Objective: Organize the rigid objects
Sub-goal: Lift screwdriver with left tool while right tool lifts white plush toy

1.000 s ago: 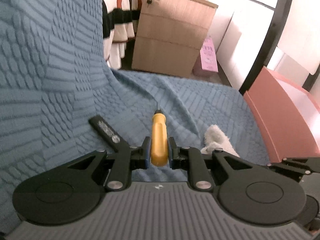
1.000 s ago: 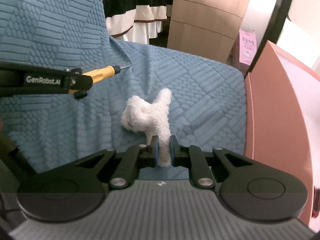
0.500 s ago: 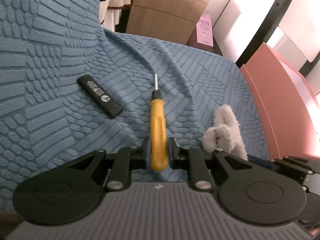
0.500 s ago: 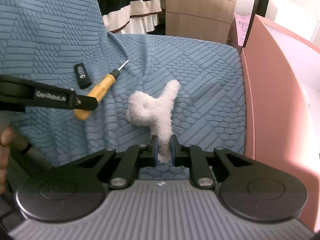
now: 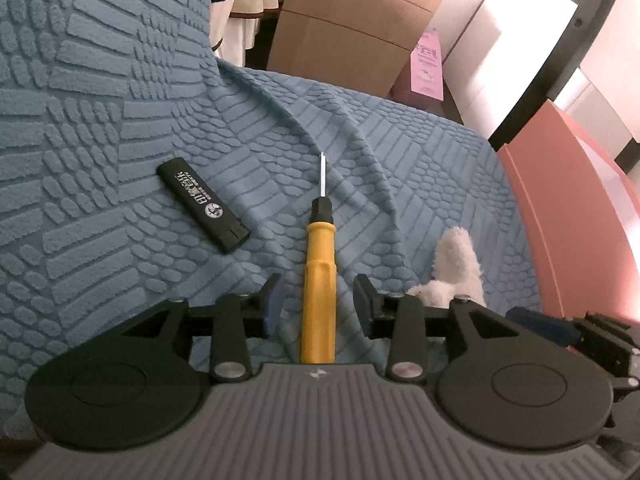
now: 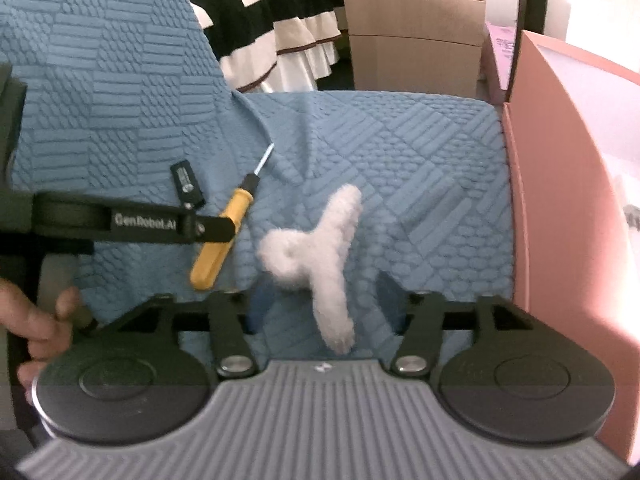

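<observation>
**Operator:** On the blue quilted cover (image 5: 420,160), at six o'clock in my left wrist view, the yellow-handled screwdriver (image 5: 319,280) lies flat, its metal tip pointing to twelve. My left gripper (image 5: 318,300) stands apart, one finger on each side of the handle, neither touching it.

**Partner:** What sits near it?

**Operator:** A black USB stick (image 5: 203,205) at ten o'clock from the screwdriver, near but clear of it. At three o'clock the fluffy white hair claw (image 5: 454,268) shows just past the right finger.

**Partner:** And your right side?

**Operator:** From the right wrist view the right gripper (image 6: 324,312) is spread wide, and the hair claw (image 6: 320,256) lies on the cover between its fingers, with gaps on both sides as far as I can see; that part is a little blurred. The screwdriver (image 6: 224,236) is at nine o'clock of the claw, the stick (image 6: 187,185) at ten. A pink box wall (image 6: 560,184) rises at three o'clock.
</observation>
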